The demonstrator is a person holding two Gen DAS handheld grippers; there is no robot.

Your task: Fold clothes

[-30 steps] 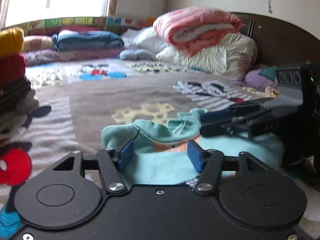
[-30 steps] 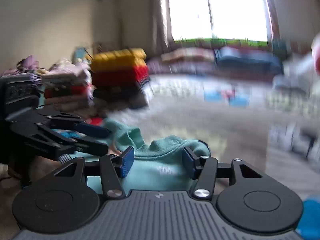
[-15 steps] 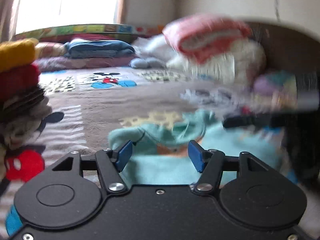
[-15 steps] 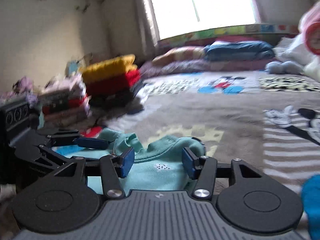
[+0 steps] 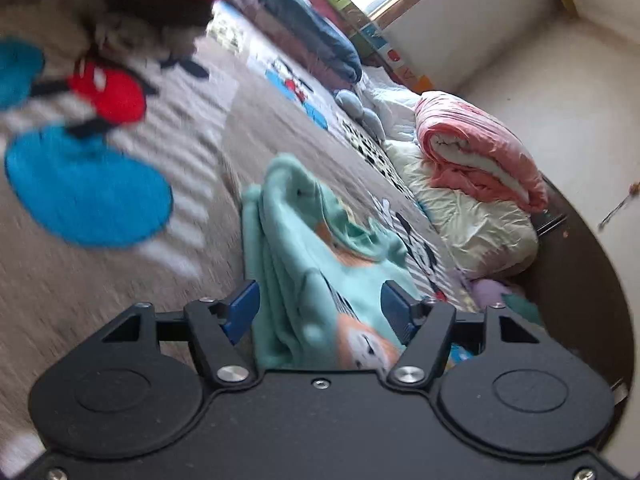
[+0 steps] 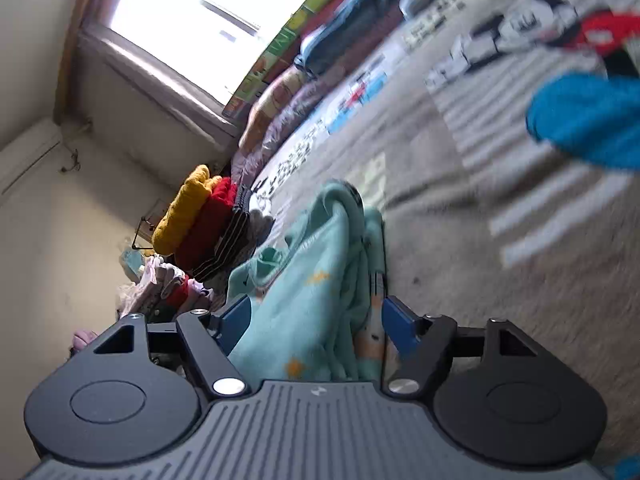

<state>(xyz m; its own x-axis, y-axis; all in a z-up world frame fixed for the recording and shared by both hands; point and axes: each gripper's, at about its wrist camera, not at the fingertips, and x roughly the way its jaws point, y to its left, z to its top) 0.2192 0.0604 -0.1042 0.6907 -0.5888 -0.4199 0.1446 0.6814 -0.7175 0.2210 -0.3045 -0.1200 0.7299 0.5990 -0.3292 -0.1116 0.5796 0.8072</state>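
Note:
A teal fleece garment [image 5: 304,248] with an orange animal print lies bunched on the bed's cartoon-print cover [image 5: 100,280]. My left gripper [image 5: 318,312] is low over its near end. The jaws are opening, and the cloth lies between the blue pads [image 5: 240,312] without being pinched. In the right wrist view the same garment [image 6: 320,264] runs up between the pads [image 6: 400,328] of my right gripper [image 6: 316,324]. These jaws are opening too, with loose cloth between them. Both views are tilted, and neither shows the other gripper.
A stack of folded clothes [image 6: 200,220], yellow and red on top, stands at the bed's edge, with a loose heap [image 6: 160,288] beside it. A rolled pink quilt [image 5: 480,152] rests on a cream duvet by the dark headboard [image 5: 580,272]. Pillows [image 6: 352,28] line the window side.
Both views have rolled to a steep tilt. Each gripper's jaws stand wider than before. The other gripper has gone out of each view. The teal garment now lies more bunched between the pads.

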